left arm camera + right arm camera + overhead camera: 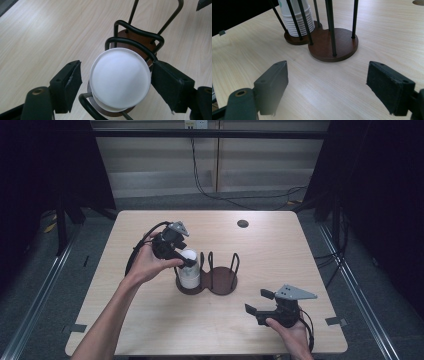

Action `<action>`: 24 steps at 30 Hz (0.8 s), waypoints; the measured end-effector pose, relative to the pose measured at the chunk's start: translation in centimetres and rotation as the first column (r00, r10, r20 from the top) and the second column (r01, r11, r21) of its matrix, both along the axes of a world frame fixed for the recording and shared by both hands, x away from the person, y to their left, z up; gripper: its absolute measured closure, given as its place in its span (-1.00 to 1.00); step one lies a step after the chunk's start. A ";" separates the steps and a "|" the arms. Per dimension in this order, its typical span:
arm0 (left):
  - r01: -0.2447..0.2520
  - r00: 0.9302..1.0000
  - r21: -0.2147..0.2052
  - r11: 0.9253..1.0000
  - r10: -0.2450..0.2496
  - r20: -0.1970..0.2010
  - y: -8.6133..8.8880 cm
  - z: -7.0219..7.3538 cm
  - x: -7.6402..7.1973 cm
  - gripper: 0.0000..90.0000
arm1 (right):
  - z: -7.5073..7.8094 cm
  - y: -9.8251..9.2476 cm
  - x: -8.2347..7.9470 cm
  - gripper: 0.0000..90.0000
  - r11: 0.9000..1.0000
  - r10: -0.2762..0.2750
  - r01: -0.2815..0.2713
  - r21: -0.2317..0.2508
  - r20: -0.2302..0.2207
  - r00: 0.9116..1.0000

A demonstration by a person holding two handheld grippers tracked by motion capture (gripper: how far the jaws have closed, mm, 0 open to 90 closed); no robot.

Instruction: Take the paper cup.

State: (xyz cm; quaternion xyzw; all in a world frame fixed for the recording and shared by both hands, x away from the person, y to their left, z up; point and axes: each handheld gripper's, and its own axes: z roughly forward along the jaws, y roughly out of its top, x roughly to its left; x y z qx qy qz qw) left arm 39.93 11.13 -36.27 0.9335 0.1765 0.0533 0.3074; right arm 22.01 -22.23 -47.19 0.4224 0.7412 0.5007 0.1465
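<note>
While the left gripper (186, 257) hangs over the cup holder, its jaws stand apart on either side of the top of the stack of white paper cups (120, 78), neither pad clearly touching.
Left hand (149, 262): angled down from above, likely so the jaws can straddle the upturned cup bottom inside the wire uprights.
Cups: upside down in the left well of the holder, their nested rims seen in the right gripper view (297, 21); they sit between the left jaws, nearer the right pad.
Holder (220, 282): a dark wooden two-well base with black wire loops, at mid-table; the right well is empty.
Right gripper (260, 302): jaws wide apart, clasping nothing, low over the table near the front edge, well apart from the holder and aimed toward it, seemingly waiting.
Table (280, 250): pale wood, with a small dark round spot (243, 223) near the far edge.
</note>
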 end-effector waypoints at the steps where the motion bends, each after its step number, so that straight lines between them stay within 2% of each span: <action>1: -0.007 1.000 0.000 1.000 0.007 0.004 -0.3 -0.1 -0.1 -0.40 | 0.0 0.0 0.0 -0.62 1.000 -0.001 0.001 0.001 0.000 1.000; 4: 0.001 1.000 0.018 1.000 -0.001 -0.007 -0.5 -0.1 0.0 -0.37 | 0.0 0.0 0.0 -0.63 1.000 -0.004 0.004 0.000 -0.003 1.000; 7: 0.003 1.000 0.017 1.000 -0.003 -0.011 -0.5 -0.2 -0.1 -0.32 | 0.0 0.0 0.0 -0.63 1.000 0.003 -0.003 0.004 0.000 1.000; 11: 0.022 1.000 0.036 0.999 -0.022 -0.007 -0.6 -0.2 -0.1 -0.25 | 0.0 0.0 0.0 -0.63 1.000 0.006 -0.006 0.004 -0.003 1.000; 17: 0.032 0.999 0.067 0.997 -0.031 -0.010 -0.7 -0.4 0.1 -0.27 | 0.0 0.0 0.1 -0.63 1.000 0.009 -0.009 0.003 -0.005 1.000; 20: 0.022 1.000 0.071 0.997 -0.021 -0.014 -0.8 -0.6 0.1 -0.29 | 0.0 0.0 0.0 -0.63 1.000 0.007 -0.007 0.006 -0.006 1.000; 24: 0.037 0.999 0.079 0.996 -0.036 -0.016 -1.0 -0.6 -0.1 -0.26 | 0.0 0.0 0.0 -0.63 1.000 0.006 -0.006 0.004 -0.005 1.000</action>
